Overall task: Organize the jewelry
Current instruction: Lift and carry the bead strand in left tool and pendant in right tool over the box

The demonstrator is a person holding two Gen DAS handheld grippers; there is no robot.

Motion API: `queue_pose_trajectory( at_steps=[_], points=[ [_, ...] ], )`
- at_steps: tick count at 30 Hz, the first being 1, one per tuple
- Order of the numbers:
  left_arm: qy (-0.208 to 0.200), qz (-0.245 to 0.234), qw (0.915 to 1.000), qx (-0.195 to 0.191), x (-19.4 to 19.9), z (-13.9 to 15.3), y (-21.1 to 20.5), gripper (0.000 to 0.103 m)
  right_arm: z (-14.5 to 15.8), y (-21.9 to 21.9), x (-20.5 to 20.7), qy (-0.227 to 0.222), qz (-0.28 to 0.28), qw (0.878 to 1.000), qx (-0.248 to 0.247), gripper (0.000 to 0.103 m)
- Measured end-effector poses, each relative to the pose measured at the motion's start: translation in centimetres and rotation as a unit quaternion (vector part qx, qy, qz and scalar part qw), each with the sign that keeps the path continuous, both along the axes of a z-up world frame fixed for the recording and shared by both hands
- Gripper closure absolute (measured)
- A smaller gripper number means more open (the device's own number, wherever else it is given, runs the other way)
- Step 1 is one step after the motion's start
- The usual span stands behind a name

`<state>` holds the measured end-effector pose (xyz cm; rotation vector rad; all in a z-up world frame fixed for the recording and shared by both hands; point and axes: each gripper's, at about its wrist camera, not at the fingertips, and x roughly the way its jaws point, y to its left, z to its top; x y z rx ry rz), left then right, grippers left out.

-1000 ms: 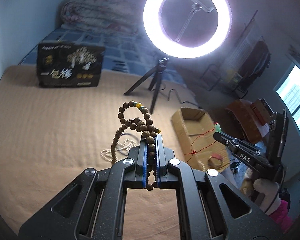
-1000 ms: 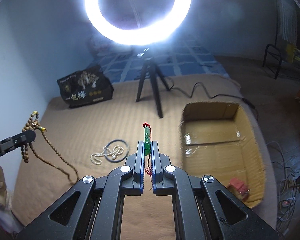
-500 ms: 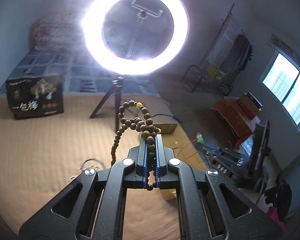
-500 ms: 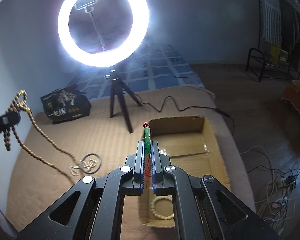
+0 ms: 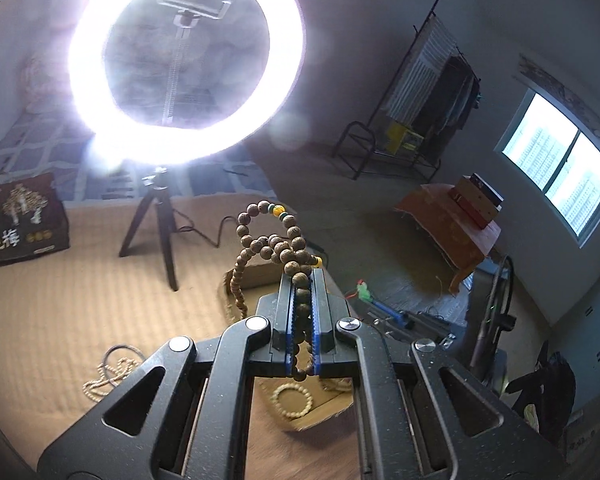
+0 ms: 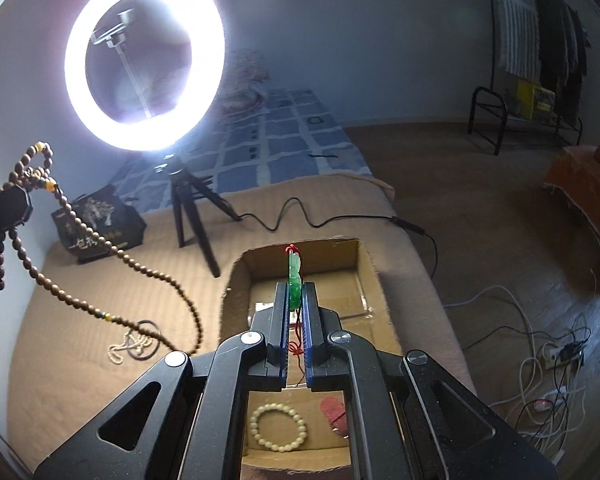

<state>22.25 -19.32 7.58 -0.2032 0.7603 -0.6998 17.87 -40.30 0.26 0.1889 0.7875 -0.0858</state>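
Note:
My left gripper (image 5: pixel 303 276) is shut on a long brown wooden bead necklace (image 5: pixel 278 242), bunched above the fingertips. In the right wrist view that necklace (image 6: pixel 140 270) trails from the left gripper (image 6: pixel 4 210) down toward the mat. My right gripper (image 6: pixel 295 286) is shut on a green jade pendant (image 6: pixel 294 276) with a red cord, held over the open cardboard box (image 6: pixel 236 280). In the box lie a pale bead bracelet (image 6: pixel 278 426) and a small red item (image 6: pixel 334 414). The right gripper (image 5: pixel 366 292) with its pendant also shows in the left wrist view.
A pale chain and a dark ring (image 6: pixel 138 340) lie on the tan mat left of the box. A ring light on a black tripod (image 6: pixel 192 216) stands behind the box, its cable running right. A dark printed box (image 6: pixel 98 226) sits at the back left. Cables lie on the floor (image 6: pixel 540 360).
Both grippers have swung to the right, over the cardboard box. The bead necklace has lifted with the left gripper; its tail trails toward the mat. The box's inside with the pale bracelet has come into view.

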Motion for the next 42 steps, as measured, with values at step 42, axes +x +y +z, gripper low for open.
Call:
queue_pose_trajectory(
  at_steps=[42],
  points=[
    [0.070, -0.027, 0.9941, 0.078, 4.1, -10.8, -8.5, 0.099, -7.3, -4.3, 1.4, 0.090, -0.007, 0.996, 0.001, 0.099]
  ],
)
